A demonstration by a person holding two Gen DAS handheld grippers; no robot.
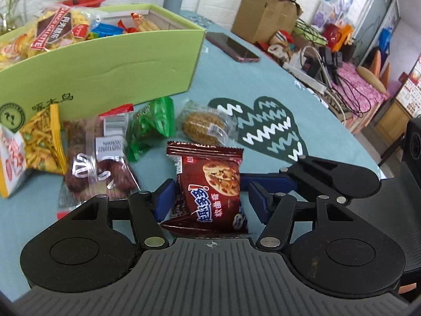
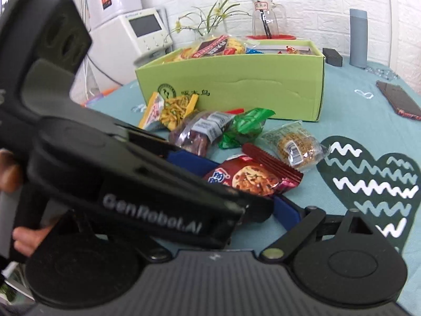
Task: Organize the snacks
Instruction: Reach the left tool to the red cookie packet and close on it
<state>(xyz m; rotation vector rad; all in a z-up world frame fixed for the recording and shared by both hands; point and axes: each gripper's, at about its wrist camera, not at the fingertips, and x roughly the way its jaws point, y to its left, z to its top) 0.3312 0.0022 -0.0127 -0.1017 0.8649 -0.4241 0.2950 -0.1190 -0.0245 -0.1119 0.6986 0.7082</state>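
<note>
You've got a brown cookie packet (image 1: 210,187) lying flat nearest you, a clear-wrapped round biscuit (image 1: 204,127) just beyond, then leftward a green packet (image 1: 150,129), a dates bag (image 1: 97,163) and a yellow sticks bag (image 1: 42,142). The green box (image 1: 105,71) behind seems about half full.

Glossy foil-like cookie packet (image 1: 210,187); matt green cardboard box (image 1: 105,71); smooth, seemingly cloth table cover (image 1: 263,84).
</note>
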